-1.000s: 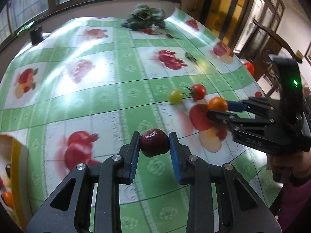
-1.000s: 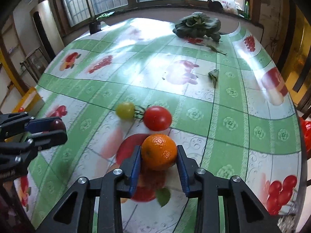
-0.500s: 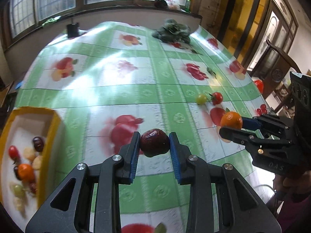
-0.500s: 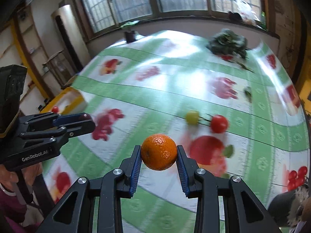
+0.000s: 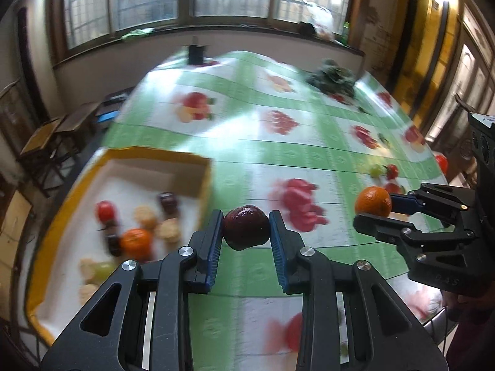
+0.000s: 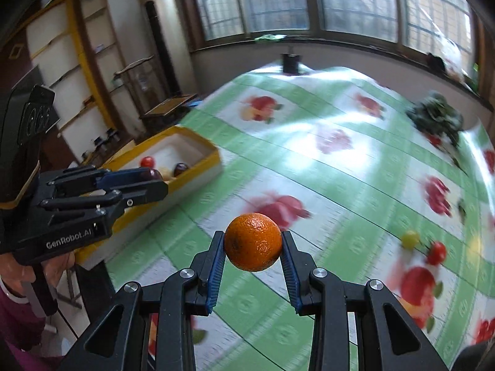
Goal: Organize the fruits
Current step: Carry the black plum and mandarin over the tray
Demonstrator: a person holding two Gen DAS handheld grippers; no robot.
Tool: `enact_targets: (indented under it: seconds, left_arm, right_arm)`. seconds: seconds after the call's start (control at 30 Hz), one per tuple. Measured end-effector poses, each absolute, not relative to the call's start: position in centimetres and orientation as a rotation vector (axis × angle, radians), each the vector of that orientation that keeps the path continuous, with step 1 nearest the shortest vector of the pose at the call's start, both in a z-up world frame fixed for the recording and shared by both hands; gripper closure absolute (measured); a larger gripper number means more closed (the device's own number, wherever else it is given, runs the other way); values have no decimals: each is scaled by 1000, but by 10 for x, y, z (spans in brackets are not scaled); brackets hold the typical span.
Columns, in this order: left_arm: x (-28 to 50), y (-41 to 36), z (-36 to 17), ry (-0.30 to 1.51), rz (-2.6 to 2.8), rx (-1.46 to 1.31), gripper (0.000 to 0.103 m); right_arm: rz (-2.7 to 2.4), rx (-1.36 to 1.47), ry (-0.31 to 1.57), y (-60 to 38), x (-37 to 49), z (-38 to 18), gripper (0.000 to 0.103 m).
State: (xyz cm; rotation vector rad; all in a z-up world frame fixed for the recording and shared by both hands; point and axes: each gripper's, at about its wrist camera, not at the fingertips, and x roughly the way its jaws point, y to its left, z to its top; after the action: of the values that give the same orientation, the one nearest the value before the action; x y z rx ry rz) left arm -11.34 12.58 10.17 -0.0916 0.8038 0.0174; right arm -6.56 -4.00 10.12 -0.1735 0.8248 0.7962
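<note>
Daylit barred windows (image 6: 309, 3) above a dark sill, yellow-trimmed shelves (image 6: 62, 61), green fruit-print tablecloth (image 5: 309, 154).

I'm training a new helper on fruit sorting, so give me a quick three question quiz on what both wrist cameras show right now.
1. True or false: the left gripper is shut on a dark red fruit.
2. What does the right gripper hold? A) green grape B) orange C) tomato
3. Fill in: fruit already sorted lies in the white bin with the ____ rim.

Key:
1. True; its pads press on both sides of the fruit.
2. B; the yellow-green fruit and small red tomato lie loose on the tablecloth.
3. Yellow.
</note>
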Motion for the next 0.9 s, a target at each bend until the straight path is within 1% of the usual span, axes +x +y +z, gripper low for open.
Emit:
enact_targets:
  seconds: [0.4,0.67,0.9]
  left_arm:
    - [-149,223,90,821,238,-154,74]
    - [-146,244,76,845,275,-178,74]
    - [-137,253,70,861,283,-195,74]
  right_arm:
    - [934,-281,828,44,-76,102,69]
    - [1002,-328,843,95,-78,99,69]
    - [1038,-382,879,137,-74,82,69]
